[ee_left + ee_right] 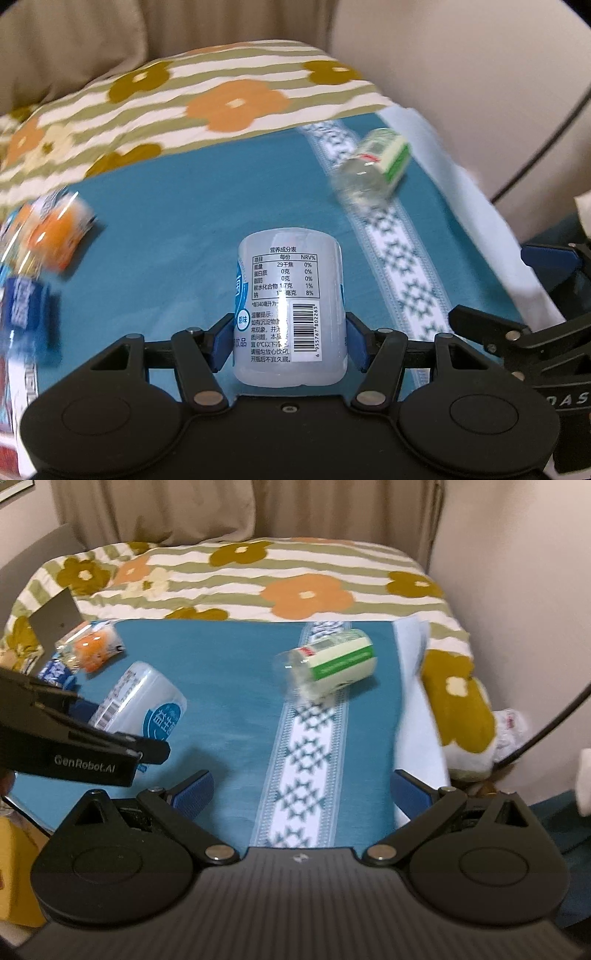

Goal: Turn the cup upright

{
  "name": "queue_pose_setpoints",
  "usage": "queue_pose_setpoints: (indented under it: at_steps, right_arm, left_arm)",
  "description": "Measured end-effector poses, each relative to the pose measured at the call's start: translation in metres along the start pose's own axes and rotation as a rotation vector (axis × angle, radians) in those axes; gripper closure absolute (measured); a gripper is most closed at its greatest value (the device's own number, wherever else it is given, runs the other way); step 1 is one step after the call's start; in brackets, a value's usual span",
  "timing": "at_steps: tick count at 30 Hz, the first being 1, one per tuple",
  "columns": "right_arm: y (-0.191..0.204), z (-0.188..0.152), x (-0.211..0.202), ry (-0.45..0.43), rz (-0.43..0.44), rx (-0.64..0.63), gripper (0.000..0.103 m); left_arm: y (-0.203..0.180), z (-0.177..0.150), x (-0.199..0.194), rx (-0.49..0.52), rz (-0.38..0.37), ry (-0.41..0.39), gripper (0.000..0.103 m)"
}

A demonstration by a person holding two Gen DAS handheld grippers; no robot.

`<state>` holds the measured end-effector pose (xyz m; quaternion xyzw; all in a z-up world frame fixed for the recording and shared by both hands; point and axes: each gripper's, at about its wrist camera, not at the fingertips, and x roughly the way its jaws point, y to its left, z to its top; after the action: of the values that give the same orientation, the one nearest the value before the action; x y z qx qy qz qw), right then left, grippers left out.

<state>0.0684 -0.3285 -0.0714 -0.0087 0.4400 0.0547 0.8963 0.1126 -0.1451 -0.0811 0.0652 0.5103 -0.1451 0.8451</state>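
Note:
My left gripper is shut on a white translucent cup with a printed label and barcode, its blue pads pressed on both sides. In the right wrist view the same cup is tilted on its side above the blue cloth, held by the left gripper. My right gripper is wide open and empty over the cloth's white patterned stripe. A clear cup with a green and white label lies on its side further back; it also shows in the left wrist view.
An orange-labelled cup and a blue-labelled one lie at the cloth's left edge. A flowered striped quilt borders the back and right. Curtains hang behind. A black cable runs on the right.

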Motion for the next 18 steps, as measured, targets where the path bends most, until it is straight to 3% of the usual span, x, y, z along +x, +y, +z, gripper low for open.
queue_pose_setpoints:
  at_steps: [10,18]
  right_arm:
    - [0.03,0.004,0.035,0.054,0.098,-0.076,0.0]
    - [0.037,0.008,0.05,0.064,0.115,-0.093,0.0]
  left_arm:
    - [0.043,-0.02,0.025,-0.166,0.076,0.032,0.038]
    - [0.047,-0.021,0.041,-0.174,0.11,0.041,0.038]
